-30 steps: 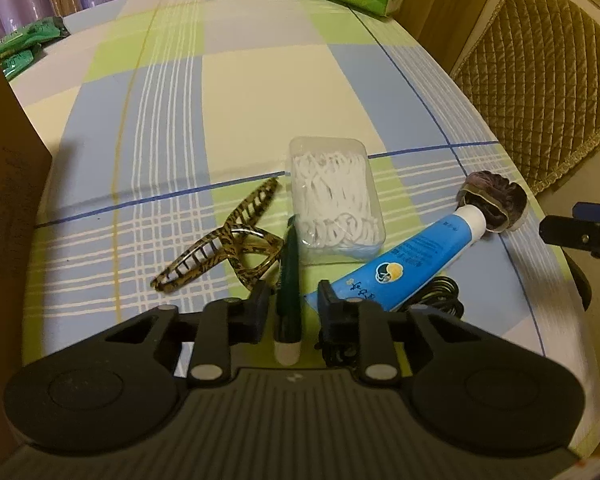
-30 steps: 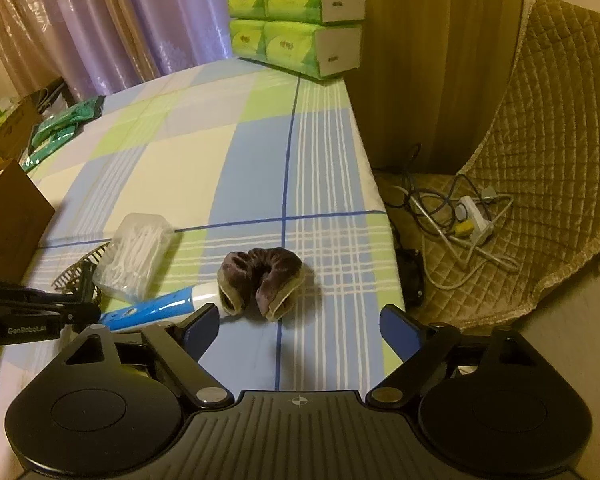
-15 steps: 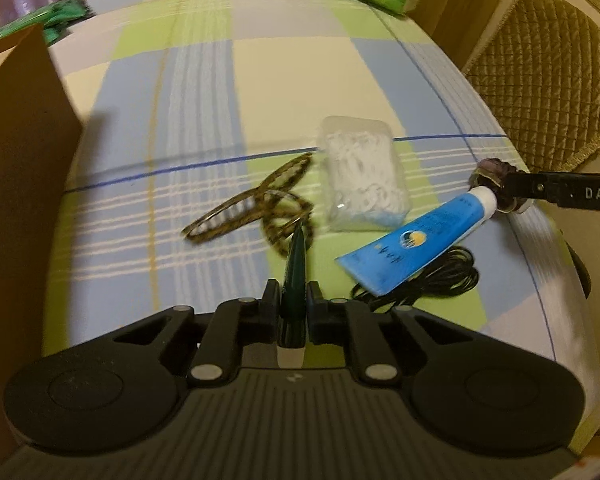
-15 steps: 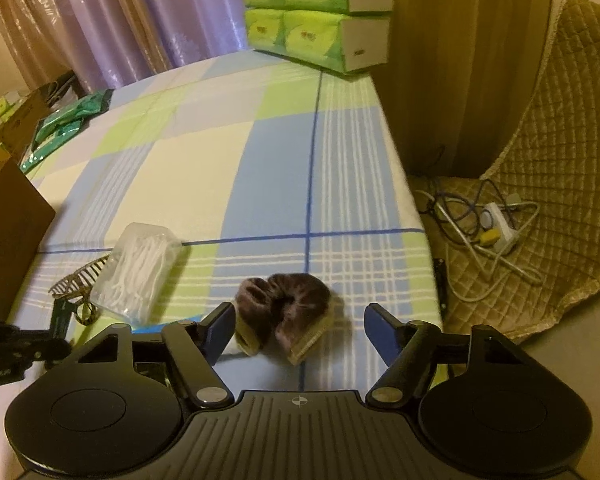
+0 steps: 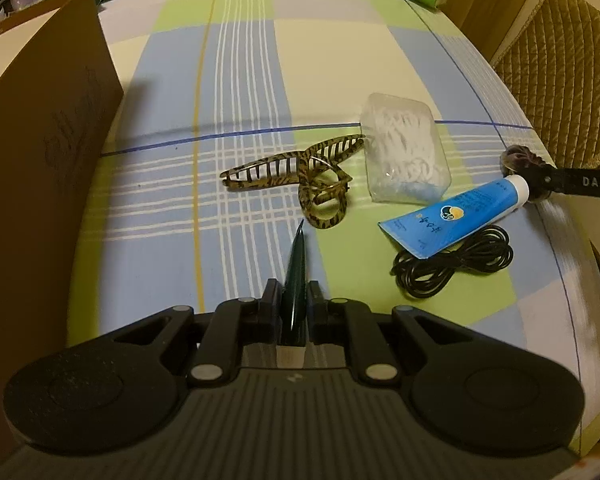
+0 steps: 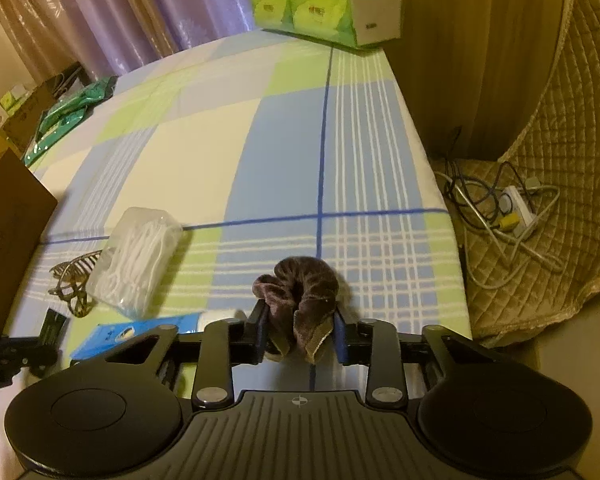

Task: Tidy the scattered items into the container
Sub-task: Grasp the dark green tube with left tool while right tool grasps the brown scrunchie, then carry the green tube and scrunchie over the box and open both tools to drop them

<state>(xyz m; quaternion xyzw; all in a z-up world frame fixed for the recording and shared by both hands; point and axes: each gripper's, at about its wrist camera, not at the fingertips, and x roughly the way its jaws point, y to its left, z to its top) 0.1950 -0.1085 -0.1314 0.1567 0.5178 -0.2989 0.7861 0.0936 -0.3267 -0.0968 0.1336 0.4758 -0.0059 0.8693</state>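
**Spotter:** What are you holding, and how does it handle?

**Operator:** On my right, a dark brown velvet scrunchie (image 6: pixel 300 296), soft and puckered, lying at the table's near right edge. I judge it near weightless and squashy, so I take it across its bunched body; it will deform rather than slip. My right gripper (image 6: pixel 300 334) has its fingers pressed in on either side of it, pinching the fabric.

**Spotter:** And the left?

**Operator:** My left gripper (image 5: pixel 295 304) is clamped on a slim dark green tapered stick with a white butt end (image 5: pixel 296 276), which looks like a comb handle or a pen, though I cannot tell which. It seems stiff, light and smooth, so I grip the thick end, since the point could slide out.

**Spotter:** Where does it all go?

**Operator:** Into the brown cardboard box (image 5: pixel 48 152) standing at my left on the checked blue, green and cream tablecloth (image 5: pixel 240 80).

**Spotter:** What is left?

**Operator:** A tortoiseshell plastic claw hair clip (image 5: pixel 300 172). Just beside it is a clear plastic box of white floss picks (image 5: pixel 404 152), then a blue squeeze tube with a white cap (image 5: pixel 456 216) overlapping a bundle of thin black hair ties (image 5: pixel 456 260). The tube's cap sits beside the scrunchie.
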